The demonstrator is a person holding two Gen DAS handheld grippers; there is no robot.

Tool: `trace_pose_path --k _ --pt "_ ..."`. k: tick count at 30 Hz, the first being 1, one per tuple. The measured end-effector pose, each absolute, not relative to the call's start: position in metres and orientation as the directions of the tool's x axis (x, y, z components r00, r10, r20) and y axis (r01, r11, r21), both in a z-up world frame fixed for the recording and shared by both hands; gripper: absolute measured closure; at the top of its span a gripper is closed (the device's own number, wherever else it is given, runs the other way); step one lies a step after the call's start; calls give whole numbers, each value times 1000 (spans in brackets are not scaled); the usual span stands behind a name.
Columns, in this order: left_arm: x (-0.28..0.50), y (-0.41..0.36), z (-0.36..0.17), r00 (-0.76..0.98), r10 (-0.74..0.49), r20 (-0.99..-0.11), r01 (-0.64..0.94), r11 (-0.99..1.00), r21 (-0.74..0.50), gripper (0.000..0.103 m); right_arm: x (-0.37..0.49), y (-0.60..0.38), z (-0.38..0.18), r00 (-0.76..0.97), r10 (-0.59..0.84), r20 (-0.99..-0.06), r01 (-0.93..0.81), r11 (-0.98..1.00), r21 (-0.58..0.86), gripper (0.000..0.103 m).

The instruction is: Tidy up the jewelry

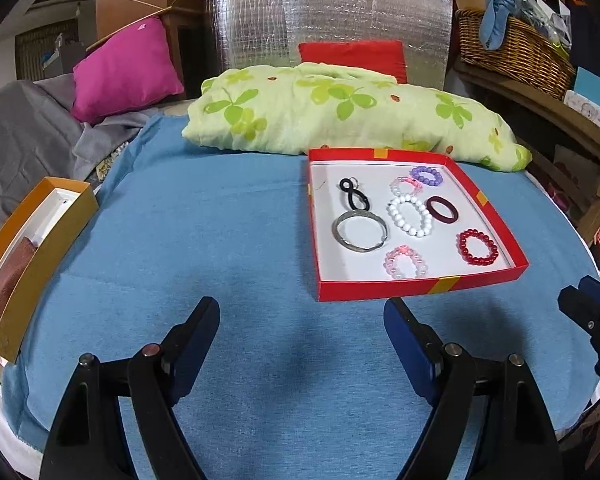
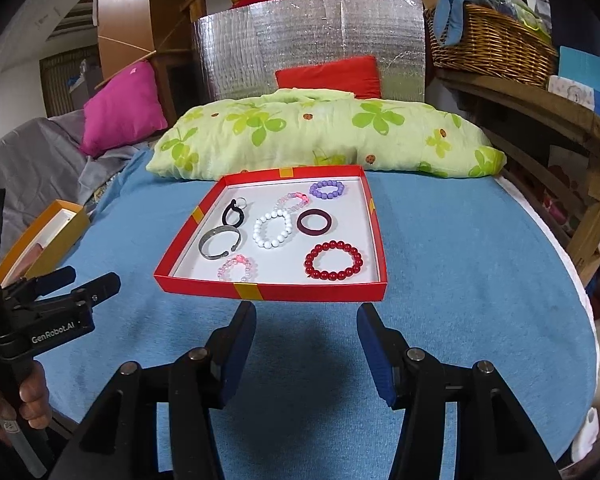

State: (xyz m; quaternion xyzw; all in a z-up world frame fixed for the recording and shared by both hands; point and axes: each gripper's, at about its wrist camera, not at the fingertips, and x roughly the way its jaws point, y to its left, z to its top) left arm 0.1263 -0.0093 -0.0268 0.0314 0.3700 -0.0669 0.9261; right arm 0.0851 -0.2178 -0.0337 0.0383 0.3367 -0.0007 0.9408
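Right wrist view: red tray (image 2: 276,293) just beyond right gripper (image 2: 306,318), bracelets inside. Both grippers' jaws open, empty. Red bead bracelet (image 2: 333,261) near-right: light, stretchy, rolls; pinch across one side. Metal bangle (image 2: 219,242) left: stiff, slippery.

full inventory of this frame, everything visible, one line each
red tray: 1, red with yellow tape, on blue cloth
bead bracelets: 5; red, white, purple, two pink; in tray
silver bangle: 1, tray's left side
dark ring: 1, maroon, mid tray
black clip: 1, tray's far left
orange box: 1, left edge
blue cloth: 1, covers surface
green pillow: 1, behind tray
pink cushion: 1, far left
wicker basket: 1, right shelf
left gripper: open, empty
right gripper: open, empty
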Motion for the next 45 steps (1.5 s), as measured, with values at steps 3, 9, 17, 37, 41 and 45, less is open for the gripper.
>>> trace_pose_path --k 3,9,17,37,41,45 --pt "125 -13 -26 722 -97 -685 148 989 17 18 85 -216 -31 775 29 -631 22 997 73 46" --pt "124 -15 -25 730 -85 -678 144 989 32 18 87 -216 -29 778 26 -627 31 996 79 45" --pt "122 -13 -23 740 -72 -669 140 989 49 18 91 -223 -37 766 10 -643 65 994 93 45" --pt "121 -15 -22 741 -69 -667 139 989 53 18 94 -223 -40 767 9 -642 69 993 96 45" --pt "121 -14 -22 741 -67 -668 138 989 53 18 94 -223 -40 767 9 -642 70 993 97 45" --pt "121 -14 -22 740 -68 -669 138 989 52 18 95 -223 -40 767 8 -641 71 993 97 45"
